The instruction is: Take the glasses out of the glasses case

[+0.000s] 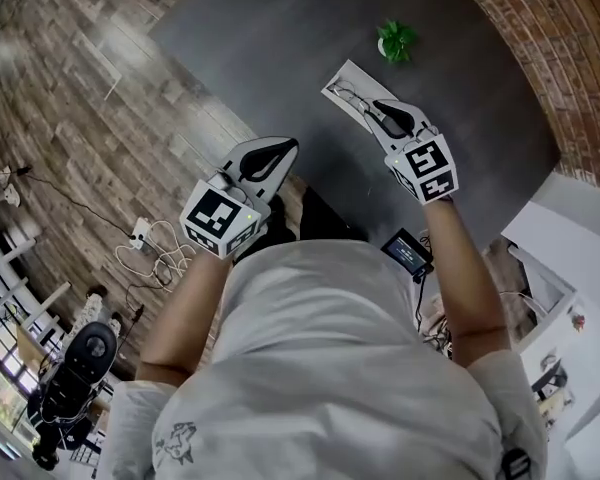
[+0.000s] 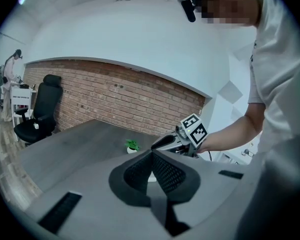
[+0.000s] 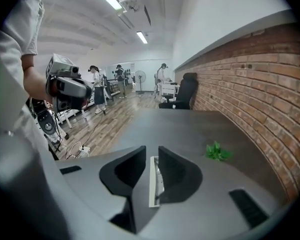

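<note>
A white glasses case (image 1: 358,76) lies open on the dark grey table (image 1: 280,58), with dark-framed glasses (image 1: 342,92) inside it. My right gripper (image 1: 379,105) hovers over the case's near end. In the right gripper view its jaws (image 3: 151,151) stand a narrow gap apart, with nothing pressed between them, and the case (image 3: 154,181) shows through the gap. My left gripper (image 1: 290,146) is at the table's near edge, left of the case. Its jaws (image 2: 151,154) meet at the tips and hold nothing.
A small green potted plant (image 1: 396,40) stands beyond the case. A brick wall (image 3: 250,94) runs along the table's far side. A black office chair (image 2: 40,116) is at the far end. Cables and a power strip (image 1: 145,236) lie on the wooden floor.
</note>
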`<state>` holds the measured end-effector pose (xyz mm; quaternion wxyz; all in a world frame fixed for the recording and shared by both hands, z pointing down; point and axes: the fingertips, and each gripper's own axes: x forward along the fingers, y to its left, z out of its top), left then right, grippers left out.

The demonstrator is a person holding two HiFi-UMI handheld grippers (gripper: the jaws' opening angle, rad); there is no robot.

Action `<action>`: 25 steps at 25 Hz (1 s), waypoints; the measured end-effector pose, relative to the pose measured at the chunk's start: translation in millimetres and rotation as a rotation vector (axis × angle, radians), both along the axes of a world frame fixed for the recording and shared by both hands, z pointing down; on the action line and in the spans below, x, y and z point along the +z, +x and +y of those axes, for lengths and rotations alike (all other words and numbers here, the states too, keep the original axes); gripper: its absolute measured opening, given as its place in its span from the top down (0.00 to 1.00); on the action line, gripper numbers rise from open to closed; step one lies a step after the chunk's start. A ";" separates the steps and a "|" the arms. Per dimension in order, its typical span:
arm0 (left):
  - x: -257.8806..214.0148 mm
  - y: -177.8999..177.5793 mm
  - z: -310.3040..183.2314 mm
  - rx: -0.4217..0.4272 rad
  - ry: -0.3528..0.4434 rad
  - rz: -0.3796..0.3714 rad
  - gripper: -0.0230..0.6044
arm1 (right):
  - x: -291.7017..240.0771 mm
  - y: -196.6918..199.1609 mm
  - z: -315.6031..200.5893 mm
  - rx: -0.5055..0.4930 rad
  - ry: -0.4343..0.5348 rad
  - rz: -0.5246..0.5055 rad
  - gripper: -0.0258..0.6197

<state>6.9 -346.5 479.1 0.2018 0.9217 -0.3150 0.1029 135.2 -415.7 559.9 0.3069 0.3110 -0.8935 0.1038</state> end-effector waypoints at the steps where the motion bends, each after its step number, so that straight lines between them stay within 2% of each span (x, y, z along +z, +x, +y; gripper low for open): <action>1: 5.7 2.7 -2.9 0.001 -0.008 -0.006 0.95 | 11.3 2.8 -3.9 -0.002 -0.017 0.011 0.84; 10: 42.1 14.9 -23.0 0.012 -0.059 -0.031 0.95 | 91.7 7.3 -22.2 -0.031 -0.155 0.121 0.85; 25: 76.5 20.0 -38.2 -0.003 -0.102 -0.051 0.95 | 151.4 0.5 -33.5 -0.066 -0.246 0.243 0.87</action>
